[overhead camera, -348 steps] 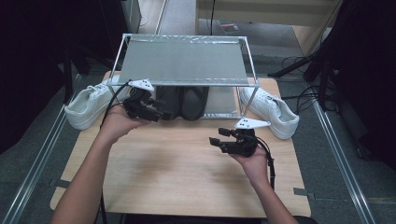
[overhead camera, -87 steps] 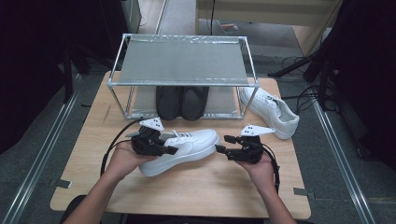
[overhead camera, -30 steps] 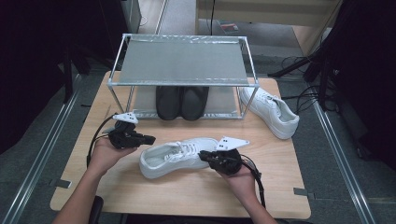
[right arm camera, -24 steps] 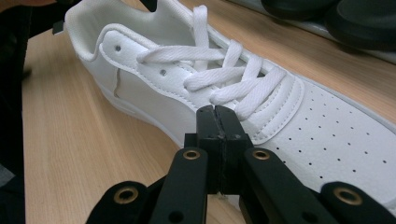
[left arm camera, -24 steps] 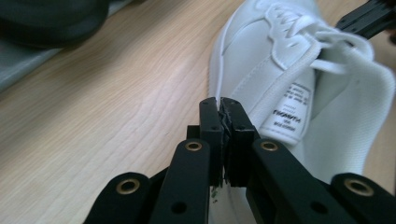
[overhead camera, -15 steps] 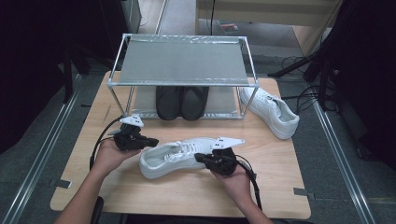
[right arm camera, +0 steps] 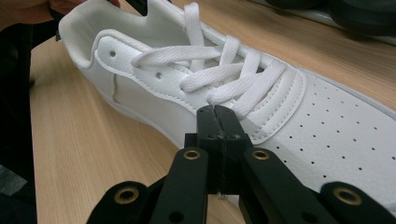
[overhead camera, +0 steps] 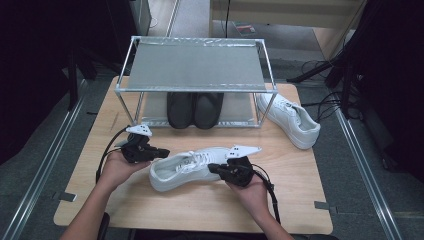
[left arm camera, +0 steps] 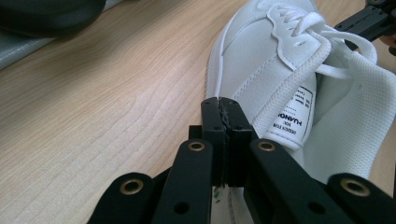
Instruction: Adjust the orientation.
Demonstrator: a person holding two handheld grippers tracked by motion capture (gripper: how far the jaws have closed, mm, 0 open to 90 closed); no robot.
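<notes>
the white sneaker (overhead camera: 192, 167) lies on its sole mid-table, toe toward 3 o'clock. the left gripper (overhead camera: 161, 151) sits at its heel, the right gripper (overhead camera: 214, 168) at 4 o'clock by the laces; both have their jaws pressed together, empty, seemingly steadying the shoe from both ends.

Bare table (overhead camera: 210, 210) lies in front of the sneaker (overhead camera: 187, 170); the rack (overhead camera: 195, 65) probably blocks passage behind.

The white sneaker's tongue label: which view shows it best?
Left gripper view: the tongue label faces the camera, its print visible. The right gripper view shows the white sneaker from the lace side; the high view shows the whole shoe.
</notes>
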